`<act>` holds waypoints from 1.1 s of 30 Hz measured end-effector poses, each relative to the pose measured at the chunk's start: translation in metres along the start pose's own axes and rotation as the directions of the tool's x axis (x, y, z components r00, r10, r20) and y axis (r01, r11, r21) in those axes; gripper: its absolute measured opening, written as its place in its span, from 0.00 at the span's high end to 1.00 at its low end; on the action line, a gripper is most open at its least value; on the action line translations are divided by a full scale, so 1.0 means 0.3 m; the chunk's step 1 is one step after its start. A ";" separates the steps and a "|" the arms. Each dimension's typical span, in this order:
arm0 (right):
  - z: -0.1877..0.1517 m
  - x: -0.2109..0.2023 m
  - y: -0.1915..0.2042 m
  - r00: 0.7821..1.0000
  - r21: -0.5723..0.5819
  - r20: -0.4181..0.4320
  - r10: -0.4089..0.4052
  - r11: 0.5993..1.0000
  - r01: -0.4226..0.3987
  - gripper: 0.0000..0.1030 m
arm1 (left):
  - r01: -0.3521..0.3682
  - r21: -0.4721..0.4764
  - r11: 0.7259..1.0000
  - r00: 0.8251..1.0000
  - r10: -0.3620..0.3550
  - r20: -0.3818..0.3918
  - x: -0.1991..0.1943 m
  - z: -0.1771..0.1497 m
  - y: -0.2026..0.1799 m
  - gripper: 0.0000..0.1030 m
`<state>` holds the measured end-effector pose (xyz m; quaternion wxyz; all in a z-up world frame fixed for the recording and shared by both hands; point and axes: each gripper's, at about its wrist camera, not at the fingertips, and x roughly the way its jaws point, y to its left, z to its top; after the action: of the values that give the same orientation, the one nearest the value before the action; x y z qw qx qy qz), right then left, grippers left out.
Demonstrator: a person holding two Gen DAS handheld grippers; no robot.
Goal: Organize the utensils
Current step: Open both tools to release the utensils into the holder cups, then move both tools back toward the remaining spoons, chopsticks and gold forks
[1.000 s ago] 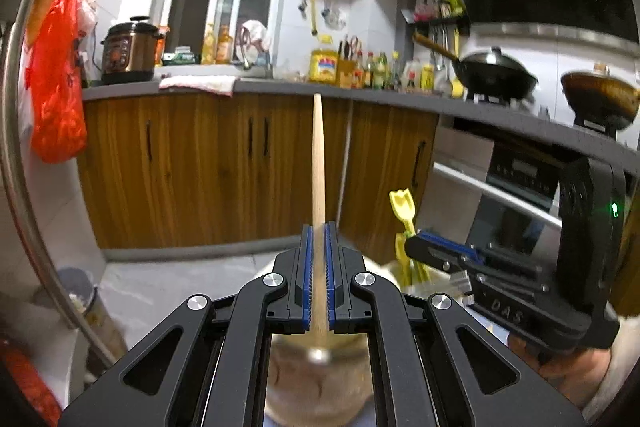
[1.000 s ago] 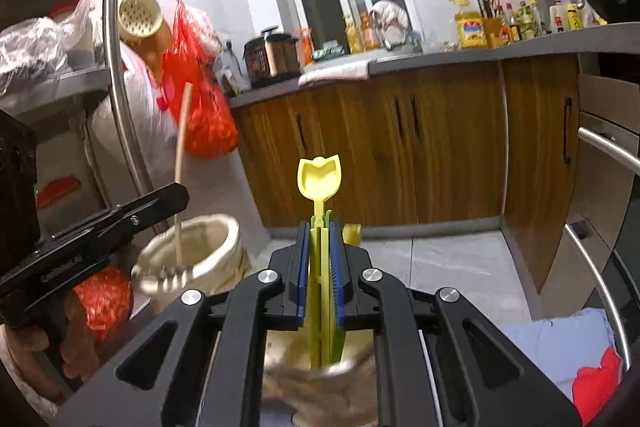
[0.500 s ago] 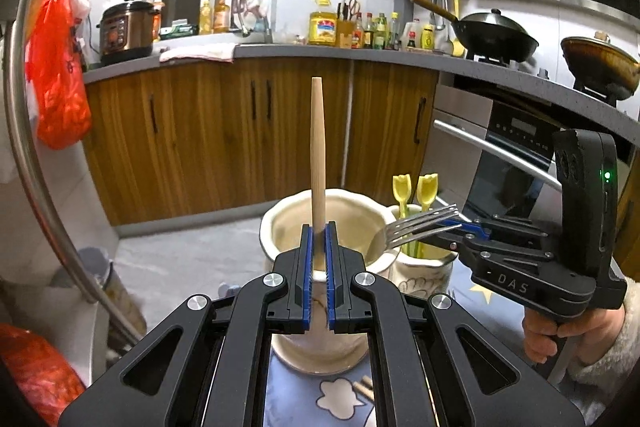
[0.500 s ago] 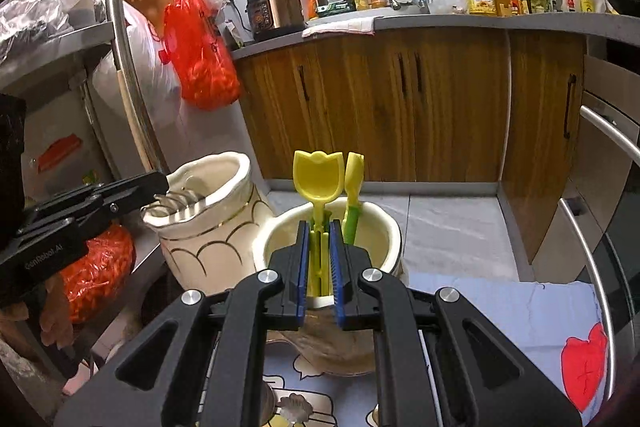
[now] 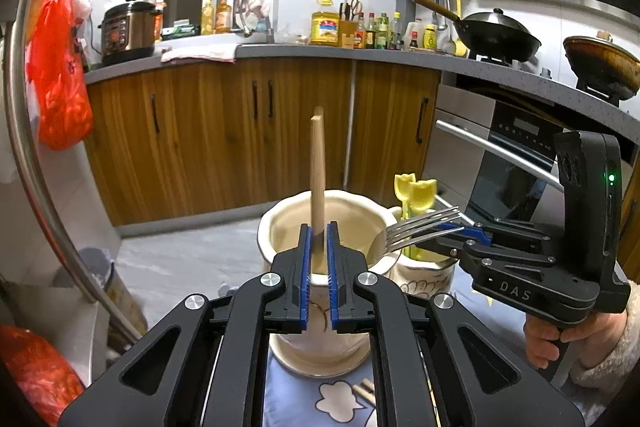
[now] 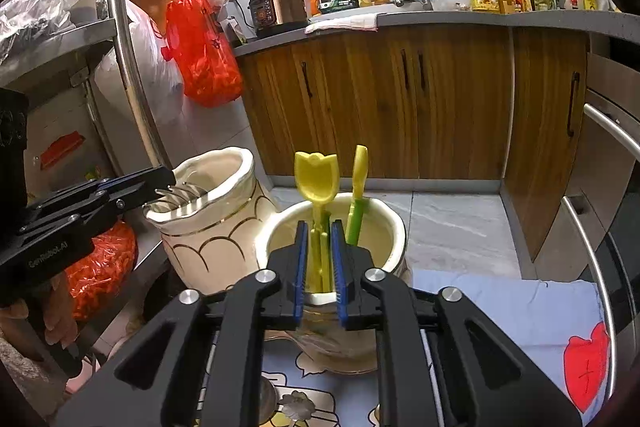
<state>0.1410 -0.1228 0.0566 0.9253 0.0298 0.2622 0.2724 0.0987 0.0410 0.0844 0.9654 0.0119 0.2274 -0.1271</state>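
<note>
The left tool (image 5: 318,247) has just been opening; its blue pads (image 5: 305,267) stand slightly apart beside the wooden handle (image 5: 317,171), which stands upright in the cream pot (image 5: 280,227); right of that pot, in the smaller pot (image 6: 384,227) (with a second yellow-green piece), the yellow spoon (image 6: 316,183) stands between the right tool's (image 6: 320,255) parted, just-opened pads.

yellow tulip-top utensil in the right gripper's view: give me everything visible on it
The yellow utensil looks like moulded plastic, with a tulip-shaped head on a slim ribbed stem. It stands nearly upright, head up, its lower end inside the cream ceramic jar. The right gripper has just been opening; its blue fingers flank the stem with slight gaps. A yellow-green utensil stands beside it.
</note>
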 end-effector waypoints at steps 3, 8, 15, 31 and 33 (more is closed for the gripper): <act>0.008 -0.015 -0.004 1.000 0.005 0.007 0.004 1.000 -0.004 0.69 | -0.011 0.003 1.000 1.000 0.011 -0.006 0.000 0.006 -0.003 0.88; 0.058 -0.098 -0.009 0.998 0.031 0.039 -0.039 0.999 0.038 0.47 | -0.041 0.015 0.999 0.999 0.041 0.001 -0.049 0.044 -0.019 0.60; 0.109 -0.264 -0.020 0.994 0.087 0.069 -0.082 0.993 0.075 0.10 | -0.071 0.023 0.997 0.997 0.071 -0.005 -0.155 0.062 -0.060 0.32; -0.058 -0.439 0.050 0.974 0.084 -0.017 -0.224 0.971 0.225 0.05 | -0.179 -0.069 0.981 0.984 0.180 0.006 -0.336 -0.028 -0.130 0.05; -0.098 -0.431 0.049 0.963 0.059 -0.028 -0.268 0.961 0.269 0.05 | -0.202 -0.082 0.976 0.979 0.203 -0.003 -0.325 -0.051 -0.129 0.05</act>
<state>0.0268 -0.1802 0.0949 0.9497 0.0202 0.2813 0.1364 -0.0019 0.0283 0.1151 0.9736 -0.0048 0.2273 -0.0188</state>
